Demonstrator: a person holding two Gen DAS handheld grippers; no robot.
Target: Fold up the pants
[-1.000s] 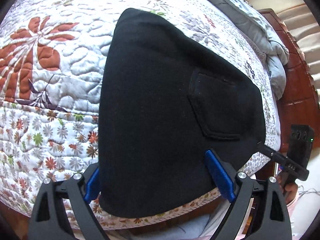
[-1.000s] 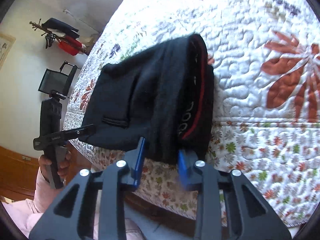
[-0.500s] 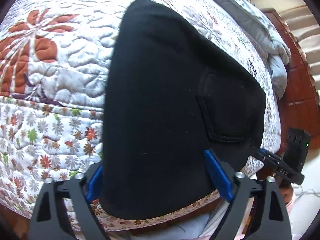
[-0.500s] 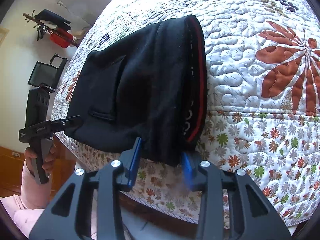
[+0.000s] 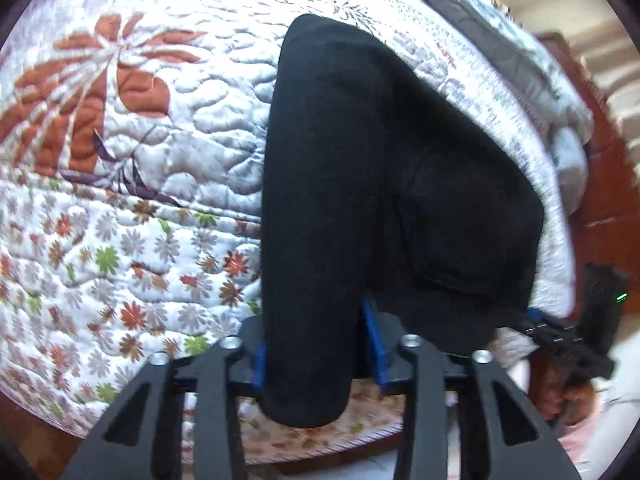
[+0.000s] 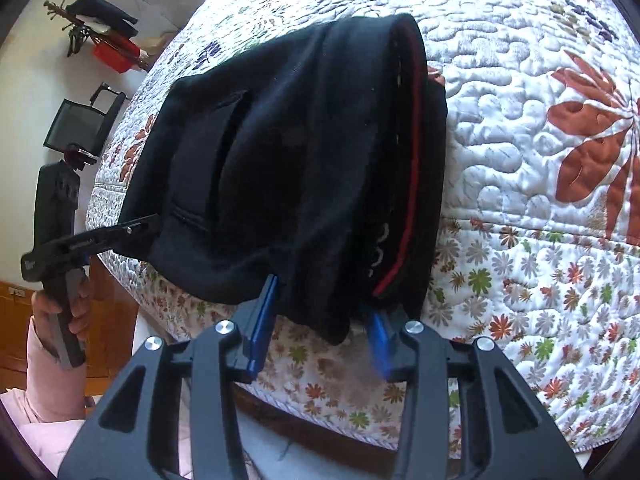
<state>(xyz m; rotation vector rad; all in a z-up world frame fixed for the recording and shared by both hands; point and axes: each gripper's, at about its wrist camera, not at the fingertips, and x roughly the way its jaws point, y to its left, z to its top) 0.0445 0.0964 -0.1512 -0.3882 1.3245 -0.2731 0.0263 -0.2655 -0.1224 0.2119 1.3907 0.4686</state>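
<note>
- The black pants, already folded into a thick bundle, lie at the near edge of the floral quilt, their near end hanging past that edge.
- The left gripper has its blue pads drawn in narrow on a bunched corner of the pants; the fabric fills the gap between them.
- The right gripper is likewise pinched narrow on the other corner, beside the red-striped waistband.
- Judged risk: each grip takes only some of the stacked layers, so a lift could drag the top layers and leave the lower ones on the quilt, opening the fold.
- Another risk: the overhanging end could slide off the quilt edge if either pinch loosens, since the bundle looks heavy and soft.
- Uneven pulling between the two hands would likely skew the back pocket side and wrinkle the bundle.
- No container shows in either view; the pants sit only on the quilt.
</note>
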